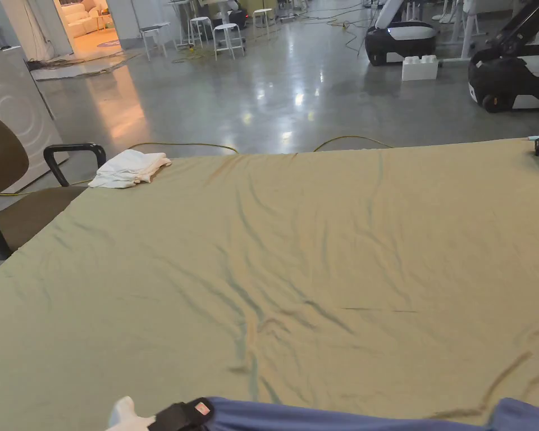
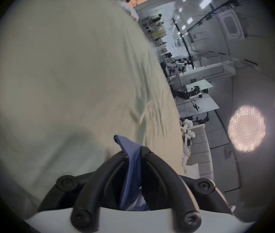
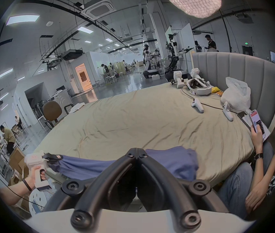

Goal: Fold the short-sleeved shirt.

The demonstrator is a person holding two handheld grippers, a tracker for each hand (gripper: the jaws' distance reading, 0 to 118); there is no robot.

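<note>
Shirt (image 1: 341, 418) hangs at the bed (image 1: 296, 252) edge: your left claw (image 2: 132, 152) grasps one corner, right claw (image 3: 136, 150) is clenched, its catch hidden, stretching it flat.

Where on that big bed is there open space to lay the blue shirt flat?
The wide middle of the beige bedsheet is bare, from the blue shirt at the near edge to the far edge. The folded white cloth takes the far left corner. By the grey headboard, white handheld controllers and a white plastic bag crowd it.
</note>
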